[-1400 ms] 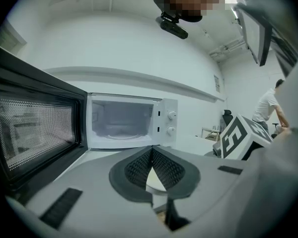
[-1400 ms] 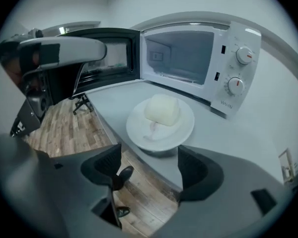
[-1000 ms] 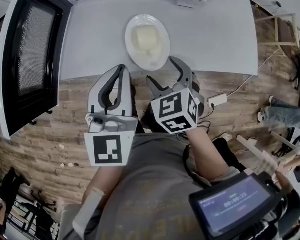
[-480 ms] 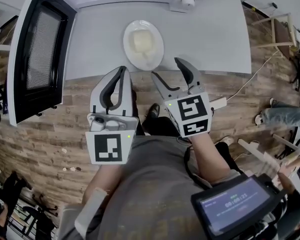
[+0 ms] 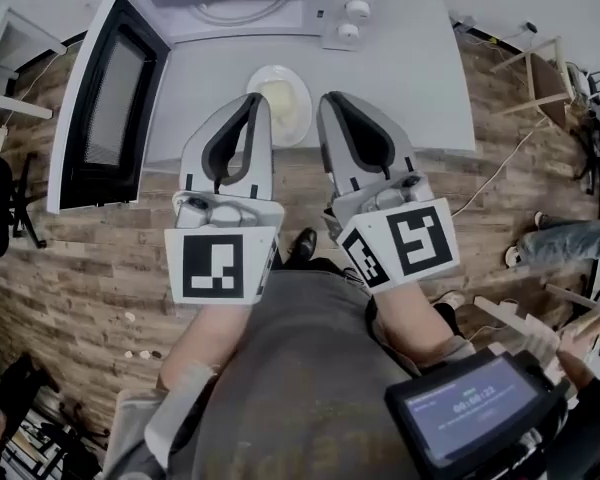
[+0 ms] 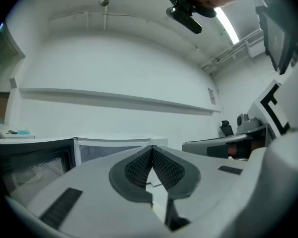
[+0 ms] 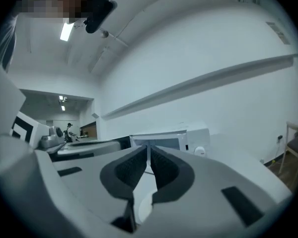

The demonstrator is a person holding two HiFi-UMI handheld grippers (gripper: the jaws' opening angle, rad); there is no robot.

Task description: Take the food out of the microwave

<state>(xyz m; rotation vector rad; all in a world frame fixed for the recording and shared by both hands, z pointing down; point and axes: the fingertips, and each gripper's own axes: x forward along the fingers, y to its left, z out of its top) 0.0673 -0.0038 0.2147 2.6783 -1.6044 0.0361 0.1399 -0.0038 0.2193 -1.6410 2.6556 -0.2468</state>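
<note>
Wood-plank flooring [image 5: 80,258] and a smooth grey table [image 5: 420,78] fill the scene as we hold both claws higher than a second ago, their tips now flanking the plate. A boxy white microwave [image 5: 270,3] stands at the table's far side, its black-framed door [image 5: 110,98] swung open. The round white plate [image 5: 302,83] of pale food [image 5: 280,96] sits on the table before it, outside the oven. Our left gripper [image 5: 257,103] is closed on nothing. Our right gripper [image 5: 332,100], wide a second ago, has just been closing, its ribbed dark pads now together and empty. Digits on the chest screen [image 5: 470,408] are too small to read.
</note>
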